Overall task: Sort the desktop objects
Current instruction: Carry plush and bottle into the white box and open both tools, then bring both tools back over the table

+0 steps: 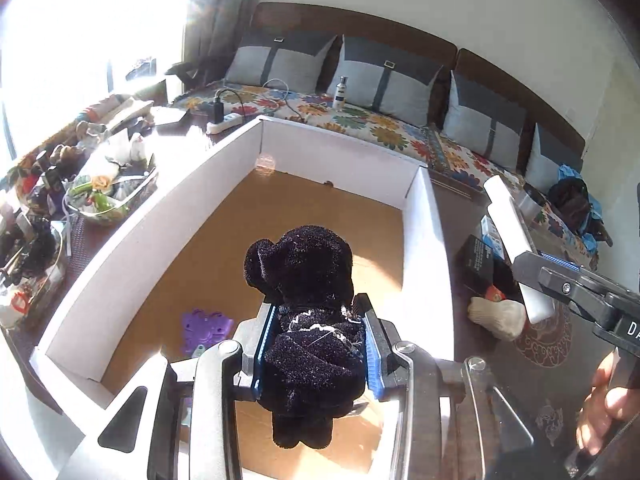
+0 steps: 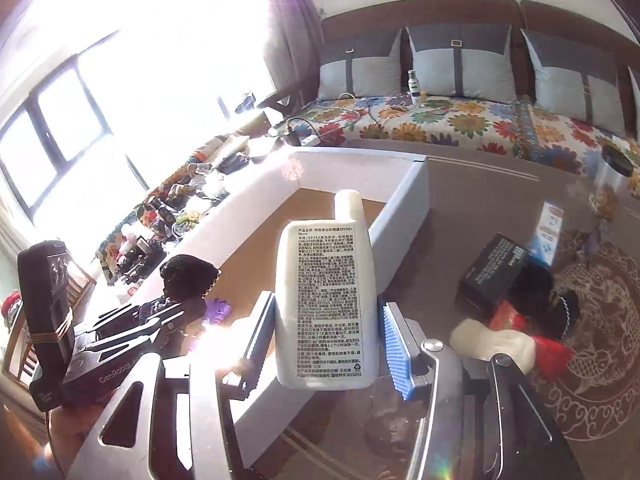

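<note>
My left gripper is shut on a black plush bear, held above the brown floor of a white-walled cardboard box. A purple toy lies inside the box at its near left. My right gripper is shut on a white sunscreen bottle with printed text facing me, cap pointing away, hanging over the box's right wall. In the left wrist view the right gripper and its white bottle show at the right edge. The left gripper with the bear shows at the left of the right wrist view.
On the dark table right of the box lie a black carton, a blue-white packet, a cream cloth bundle and red and black items. Cluttered trays line the left side. A sofa with grey cushions runs behind.
</note>
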